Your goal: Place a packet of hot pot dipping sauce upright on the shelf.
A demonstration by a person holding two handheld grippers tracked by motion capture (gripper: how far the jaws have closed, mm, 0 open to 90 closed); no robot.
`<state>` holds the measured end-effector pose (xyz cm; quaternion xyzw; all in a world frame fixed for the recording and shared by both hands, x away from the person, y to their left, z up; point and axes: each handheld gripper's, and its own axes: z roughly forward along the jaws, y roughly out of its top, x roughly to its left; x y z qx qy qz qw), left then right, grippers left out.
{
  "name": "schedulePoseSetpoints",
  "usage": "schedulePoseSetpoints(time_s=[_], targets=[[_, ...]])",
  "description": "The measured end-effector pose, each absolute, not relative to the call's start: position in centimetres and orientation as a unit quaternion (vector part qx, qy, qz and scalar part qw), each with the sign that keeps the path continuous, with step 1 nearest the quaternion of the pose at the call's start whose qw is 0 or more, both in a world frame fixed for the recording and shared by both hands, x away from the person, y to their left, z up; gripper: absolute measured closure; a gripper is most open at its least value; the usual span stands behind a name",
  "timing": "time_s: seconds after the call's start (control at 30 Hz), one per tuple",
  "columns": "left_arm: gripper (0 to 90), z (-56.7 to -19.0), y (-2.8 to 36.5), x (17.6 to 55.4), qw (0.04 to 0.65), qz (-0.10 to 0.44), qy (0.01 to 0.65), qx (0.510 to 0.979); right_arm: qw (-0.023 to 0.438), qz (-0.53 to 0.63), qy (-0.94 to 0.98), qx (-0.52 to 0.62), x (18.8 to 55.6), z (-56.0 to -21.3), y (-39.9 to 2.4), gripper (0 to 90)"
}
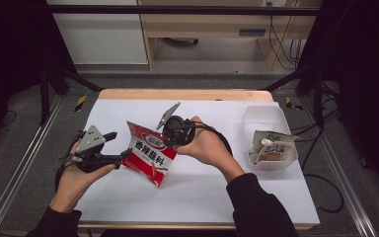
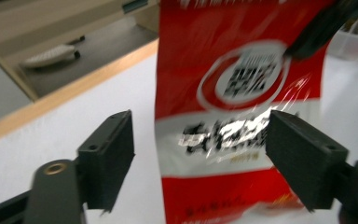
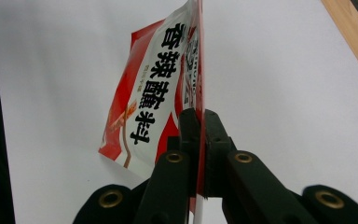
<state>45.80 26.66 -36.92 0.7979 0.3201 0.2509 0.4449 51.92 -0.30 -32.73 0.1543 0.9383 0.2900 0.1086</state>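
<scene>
A red and white snack packet (image 1: 149,153) with black characters hangs tilted just above the white table sheet. My right gripper (image 1: 170,136) is shut on its upper right edge; in the right gripper view the jaws (image 3: 200,121) pinch the thin seam of the packet (image 3: 154,93). My left gripper (image 1: 119,144) is at the packet's left side with its jaws wide apart. In the left gripper view the packet (image 2: 237,116) stands in front of the open left gripper (image 2: 200,135), and neither pad presses on it.
A clear plastic tub (image 1: 266,114) stands at the table's right, with a pale spouted pouch (image 1: 271,148) in it. The white sheet (image 1: 202,192) covers the table up to a wooden far edge (image 1: 177,94). Metal frame rails run along both sides.
</scene>
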Motion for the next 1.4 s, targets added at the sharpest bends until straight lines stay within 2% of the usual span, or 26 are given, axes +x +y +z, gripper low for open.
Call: schedulePoseSetpoints(time_s=[0.13, 0.3, 0.77, 1.4], targets=[[14.8, -38.9, 27.7, 46.3, 0.424, 0.245, 0.345, 0.801, 0.106, 0.295, 0.936, 0.157, 52.1, -32.0, -0.4, 89.9], [11.3, -40.5, 28.8, 46.8, 0.422, 0.244, 0.368, 0.792, 0.109, 0.299, 0.934, 0.16, 52.2, -30.9, -0.9, 89.9], [8.5, -43.6, 30.0, 47.1, 0.398, 0.245, 0.398, 0.789, 0.143, 0.284, 0.931, 0.18, 52.9, -27.3, -5.8, 89.9], [7.0, -44.7, 30.1, 46.8, 0.383, 0.263, 0.402, 0.789, 0.181, 0.291, 0.911, 0.23, 53.7, -23.8, -13.4, 89.9]])
